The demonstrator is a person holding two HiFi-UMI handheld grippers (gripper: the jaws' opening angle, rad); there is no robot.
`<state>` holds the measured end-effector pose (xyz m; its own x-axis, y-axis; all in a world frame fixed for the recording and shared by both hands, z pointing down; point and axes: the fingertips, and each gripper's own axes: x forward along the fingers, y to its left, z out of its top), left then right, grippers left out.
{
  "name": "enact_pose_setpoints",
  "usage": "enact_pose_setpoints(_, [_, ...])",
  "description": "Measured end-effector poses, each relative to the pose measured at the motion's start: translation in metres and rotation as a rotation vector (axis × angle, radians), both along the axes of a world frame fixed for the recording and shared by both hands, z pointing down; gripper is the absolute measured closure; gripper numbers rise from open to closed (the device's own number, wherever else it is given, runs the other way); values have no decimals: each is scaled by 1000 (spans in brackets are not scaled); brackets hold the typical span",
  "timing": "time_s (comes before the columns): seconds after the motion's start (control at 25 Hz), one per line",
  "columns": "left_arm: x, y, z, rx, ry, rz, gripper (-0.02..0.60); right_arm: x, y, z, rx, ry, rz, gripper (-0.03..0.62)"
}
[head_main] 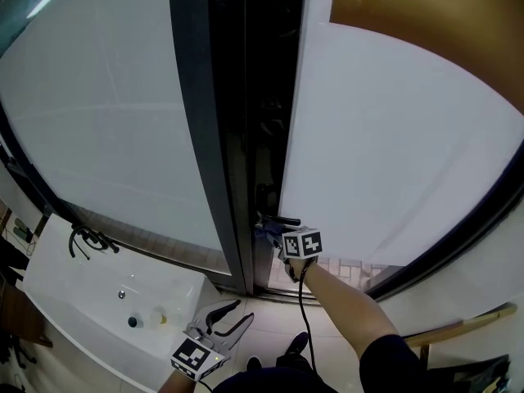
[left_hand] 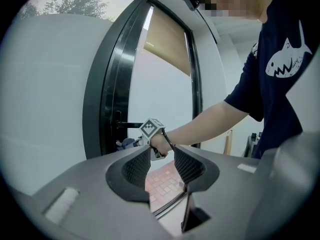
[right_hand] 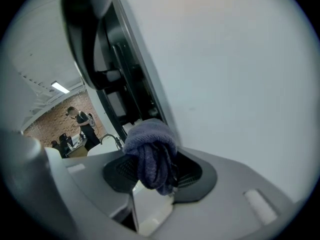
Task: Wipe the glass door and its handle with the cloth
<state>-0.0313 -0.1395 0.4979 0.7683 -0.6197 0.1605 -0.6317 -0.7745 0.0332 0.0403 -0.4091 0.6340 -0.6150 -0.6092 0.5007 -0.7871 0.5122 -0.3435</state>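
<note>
The cloth point(right_hand: 150, 156), bunched and pinched between the right gripper's point(right_hand: 154, 176) fingers, is sitting right at the handle point(head_main: 279, 219) on the glass door's point(head_main: 393, 137) inner edge. The handle wipe seems to be the step in hand (whether they are touching is unclear). The left gripper point(head_main: 241, 311) is hanging low, fingers spread and empty. The next move is probably calling for rubbing along the lever.

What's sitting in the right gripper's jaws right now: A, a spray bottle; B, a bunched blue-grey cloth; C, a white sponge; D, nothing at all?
B: the right gripper is shut on the bunched blue-grey cloth, close to the frosted glass door, while the left gripper stands open and empty.
</note>
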Motion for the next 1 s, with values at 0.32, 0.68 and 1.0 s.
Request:
enact_pose_setpoints(0.32, [6, 1, 2, 0, -11, 26, 436, 48, -3, -23, 57, 30, 88, 430])
enact_pose_setpoints(0.68, [8, 6, -1, 17, 3, 61, 436, 70, 22, -47, 114, -52, 101, 430])
enact_pose_setpoints(1.0, [0, 12, -10, 24, 13, 86, 436, 79, 108, -66, 245, 14, 39, 430])
